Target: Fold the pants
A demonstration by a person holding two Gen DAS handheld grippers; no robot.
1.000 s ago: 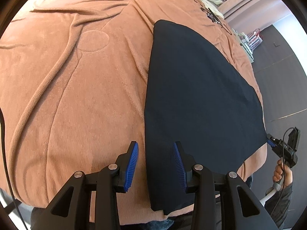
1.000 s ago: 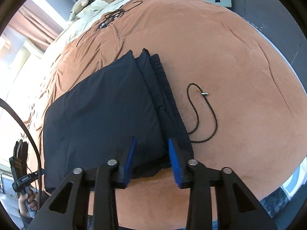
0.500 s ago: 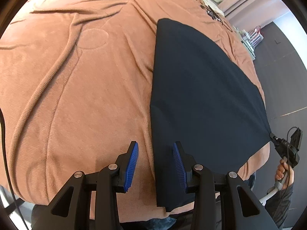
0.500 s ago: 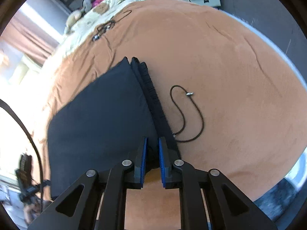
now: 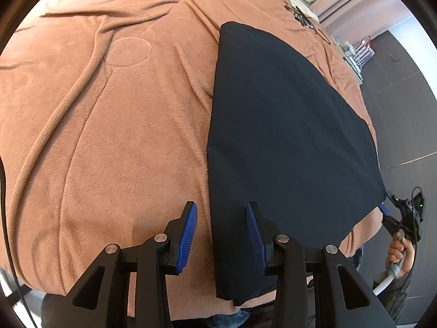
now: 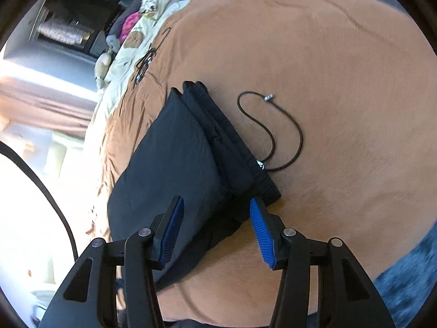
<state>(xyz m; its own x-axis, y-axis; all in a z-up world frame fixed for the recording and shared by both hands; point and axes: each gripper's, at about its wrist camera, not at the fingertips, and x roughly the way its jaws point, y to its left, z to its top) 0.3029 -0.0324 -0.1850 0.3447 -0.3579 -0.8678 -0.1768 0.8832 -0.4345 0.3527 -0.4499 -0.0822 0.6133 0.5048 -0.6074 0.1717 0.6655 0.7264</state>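
**Right jaws spread again at the waistband corner**

Since half a second ago our right gripper (image 6: 215,232) has gone from nearly closed to wide open, and its view has tilted so the bed runs off to the upper right. Our left gripper (image 5: 220,232) has barely shifted; its jaws were wide apart then and are wide apart now, holding nothing.

We see the dark pants (image 5: 286,125) lying folded and flat on the brown blanket (image 5: 109,136) that covers the bed. In the left wrist view their long left edge runs between our open left jaws, and the near end hangs a little over the bed's edge. At the far right of that view our right hand (image 5: 400,248) grips its tool just beside the pants' right corner.

In the right wrist view the layered waistband end sits between our open right jaws, with nothing pinched. A black drawstring (image 6: 275,134) loops across the blanket just right of the waistband, its metal tip lying free.
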